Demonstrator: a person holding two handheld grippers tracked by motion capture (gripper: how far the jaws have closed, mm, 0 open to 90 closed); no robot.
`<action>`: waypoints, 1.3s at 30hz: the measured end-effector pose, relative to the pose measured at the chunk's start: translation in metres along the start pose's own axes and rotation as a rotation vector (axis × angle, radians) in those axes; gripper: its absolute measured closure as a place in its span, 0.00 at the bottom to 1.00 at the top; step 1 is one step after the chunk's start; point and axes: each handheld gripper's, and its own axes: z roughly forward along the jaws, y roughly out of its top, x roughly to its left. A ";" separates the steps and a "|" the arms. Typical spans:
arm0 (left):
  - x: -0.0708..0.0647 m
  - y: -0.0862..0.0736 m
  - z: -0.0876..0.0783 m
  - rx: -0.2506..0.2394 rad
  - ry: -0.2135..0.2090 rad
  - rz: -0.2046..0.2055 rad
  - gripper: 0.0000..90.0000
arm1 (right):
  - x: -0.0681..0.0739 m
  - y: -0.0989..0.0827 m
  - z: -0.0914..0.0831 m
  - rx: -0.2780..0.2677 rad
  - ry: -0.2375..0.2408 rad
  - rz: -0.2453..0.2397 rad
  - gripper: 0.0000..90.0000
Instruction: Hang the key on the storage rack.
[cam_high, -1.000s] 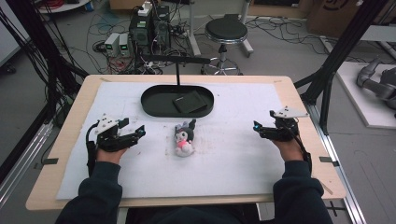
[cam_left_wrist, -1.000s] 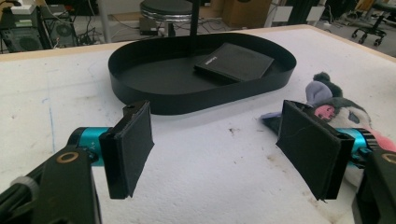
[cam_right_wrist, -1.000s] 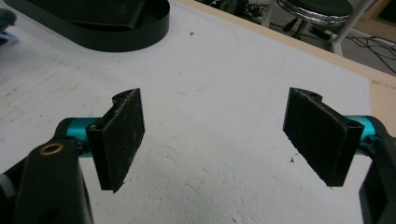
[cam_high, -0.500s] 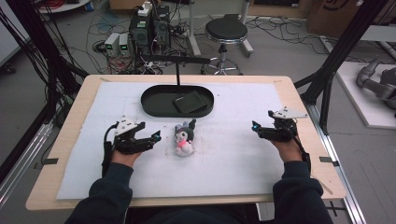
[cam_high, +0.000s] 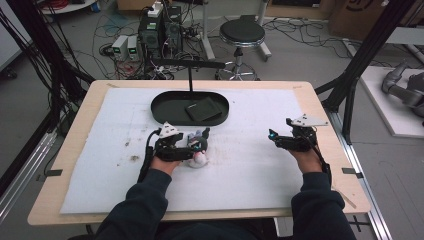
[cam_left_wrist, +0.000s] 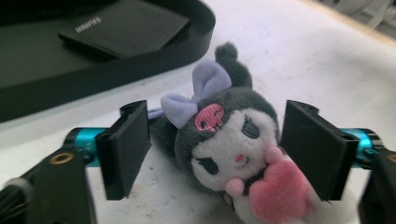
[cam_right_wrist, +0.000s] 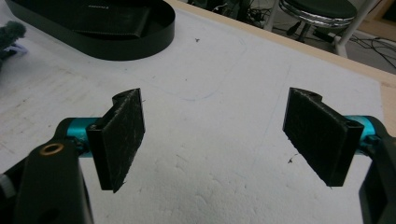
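Note:
A small plush toy (cam_high: 200, 159) with a grey-and-white face, a lilac bow and a pink heart (cam_left_wrist: 229, 140) lies on the white sheet just in front of the black oval tray (cam_high: 160, 107). My left gripper (cam_high: 198, 144) reaches in from the toy's left. Its jaws have just been opening and stand open on either side of the toy's head (cam_left_wrist: 217, 149), one pad close to its cheek. My right gripper (cam_high: 278, 137) rests at the table's right side, open, with bare sheet between its pads (cam_right_wrist: 215, 135).
A flat black wallet-like item (cam_high: 202, 110) lies in the tray. A black post (cam_high: 190, 75) with a crossbar stands behind the tray. The white foam sheet (cam_high: 250, 170) covers most of the wooden table. A stool (cam_high: 241, 32) and computers stand on the floor beyond.
My left gripper has moved right across the sheet to the plush toy, and its jaws now stand wider, on either side of the toy's head. The right gripper has stayed where it was.

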 end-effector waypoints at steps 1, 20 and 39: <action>-0.002 0.000 0.004 0.018 0.007 0.008 0.23 | 0.000 0.000 0.000 0.004 -0.002 0.002 0.24; -0.028 0.000 0.041 0.204 -0.125 0.056 0.35 | -0.002 0.000 -0.002 0.000 -0.011 0.011 0.24; 0.020 0.020 -0.018 0.036 -0.091 0.070 0.43 | -0.003 -0.001 -0.004 -0.006 -0.009 0.020 0.24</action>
